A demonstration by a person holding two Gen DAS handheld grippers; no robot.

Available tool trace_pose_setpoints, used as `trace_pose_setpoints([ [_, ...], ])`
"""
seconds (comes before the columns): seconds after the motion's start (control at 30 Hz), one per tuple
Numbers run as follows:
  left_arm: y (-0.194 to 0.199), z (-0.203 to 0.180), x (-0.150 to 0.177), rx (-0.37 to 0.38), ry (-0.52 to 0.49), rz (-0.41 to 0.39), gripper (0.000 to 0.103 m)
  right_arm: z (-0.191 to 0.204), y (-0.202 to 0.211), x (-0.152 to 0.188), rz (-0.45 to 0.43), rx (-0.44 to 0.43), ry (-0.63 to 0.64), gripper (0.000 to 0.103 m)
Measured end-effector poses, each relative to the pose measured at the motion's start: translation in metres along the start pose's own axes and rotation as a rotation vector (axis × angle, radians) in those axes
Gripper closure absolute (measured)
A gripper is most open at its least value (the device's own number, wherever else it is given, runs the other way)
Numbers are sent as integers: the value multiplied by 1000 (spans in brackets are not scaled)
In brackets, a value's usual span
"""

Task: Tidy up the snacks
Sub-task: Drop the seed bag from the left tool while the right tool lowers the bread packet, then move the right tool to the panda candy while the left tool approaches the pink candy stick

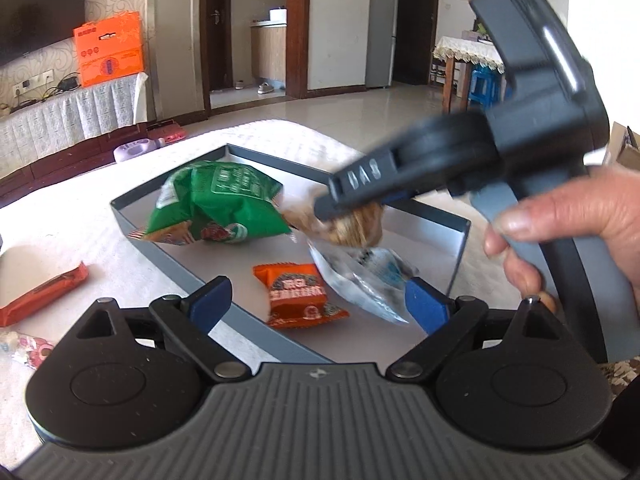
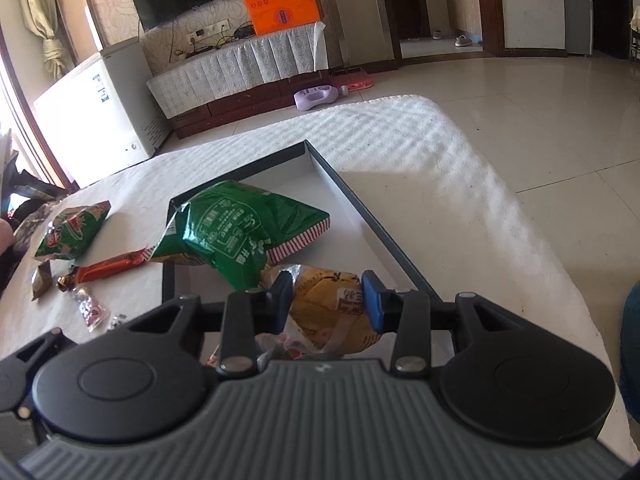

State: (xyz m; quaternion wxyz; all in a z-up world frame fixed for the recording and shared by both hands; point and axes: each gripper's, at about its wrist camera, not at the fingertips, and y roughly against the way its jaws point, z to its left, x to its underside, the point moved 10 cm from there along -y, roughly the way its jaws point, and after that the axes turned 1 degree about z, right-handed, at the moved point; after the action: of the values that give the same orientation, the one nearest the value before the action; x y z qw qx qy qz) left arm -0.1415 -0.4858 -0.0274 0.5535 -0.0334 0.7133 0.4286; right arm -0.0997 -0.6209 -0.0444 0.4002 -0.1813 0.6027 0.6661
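A white textured cloth-covered table [image 2: 400, 152] carries everything here. On it sits a shallow rectangular grey tray with a white floor [image 2: 360, 204], one corner pointing toward the table's far edge. The biggest thing in the tray is a crumpled green foil snack bag [image 2: 236, 228], slumped over the tray's left rim.

The right gripper [image 2: 327, 300], held in a person's hand [image 1: 568, 220], hangs over the tray with its blue pads pinched on a yellow plastic-wrapped pastry [image 2: 332, 308], so that one's gripped and up off the tray floor. The left gripper [image 1: 318, 304] is spread wide at the tray's near edge with nothing pressed between the pads.

Also on the tray floor: a clear-and-white plastic snack pack [image 1: 360, 276] and, just beside it, a small orange square snack packet [image 1: 300, 292]. Outside the tray, toward the table's left edge, are a smaller green snack bag [image 2: 72, 232], a long orange wrapped bar [image 2: 108, 266] and a few little wrapped candies [image 2: 90, 308].
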Motion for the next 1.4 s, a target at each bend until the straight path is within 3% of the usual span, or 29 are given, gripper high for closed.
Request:
trace_pose_setpoints([
  [0.63, 35, 47, 2, -91, 44, -19, 7, 8, 7, 2, -13, 41, 32, 58],
  [0.93, 53, 75, 18, -154, 62, -6, 7, 25, 23, -12, -125, 14, 21, 59],
  [1.2, 79, 126, 43, -262, 111, 30, 7, 85, 44, -22, -203, -145, 64, 58],
  [1.3, 87, 150, 55, -322, 147, 63, 7, 126, 35, -12, -160, -230, 134, 58],
  [1.4, 91, 170, 63, -377, 184, 97, 7, 165, 15, 8, -56, -265, 213, 61],
])
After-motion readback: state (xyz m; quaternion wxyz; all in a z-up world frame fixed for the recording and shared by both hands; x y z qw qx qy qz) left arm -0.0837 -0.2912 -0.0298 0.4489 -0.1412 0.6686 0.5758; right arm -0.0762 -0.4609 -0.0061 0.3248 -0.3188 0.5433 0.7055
